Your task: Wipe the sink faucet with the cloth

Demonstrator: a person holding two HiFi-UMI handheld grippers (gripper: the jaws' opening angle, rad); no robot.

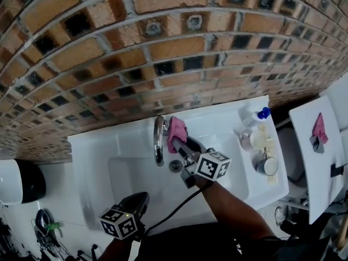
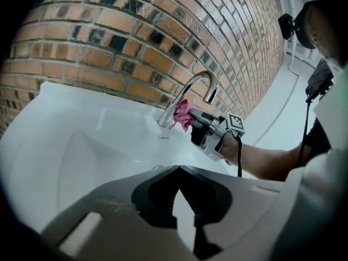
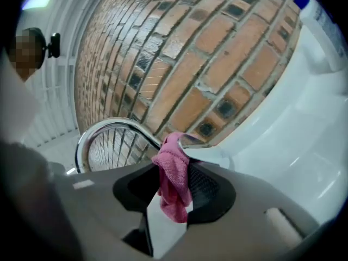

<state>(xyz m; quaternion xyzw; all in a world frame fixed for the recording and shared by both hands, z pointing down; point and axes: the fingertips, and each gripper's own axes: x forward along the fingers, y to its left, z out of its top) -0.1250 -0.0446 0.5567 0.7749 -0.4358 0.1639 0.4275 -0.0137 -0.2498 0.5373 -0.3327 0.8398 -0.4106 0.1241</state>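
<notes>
Right gripper (image 1: 184, 144) reaches across the sink (image 1: 98, 162), forearm angled in from lower right, jaws pinching the pink cloth (image 1: 176, 132) against the faucet (image 1: 158, 140). Left gripper (image 1: 140, 199) sits low at the sink's front rim, jaws pressed together, empty.

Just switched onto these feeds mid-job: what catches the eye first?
The pink cloth, clamped in the right gripper, stands out against the chrome faucet at the back of the white sink. A brick wall fills the view behind it. The left gripper hangs low near the sink's front, jaws together and empty.
</notes>
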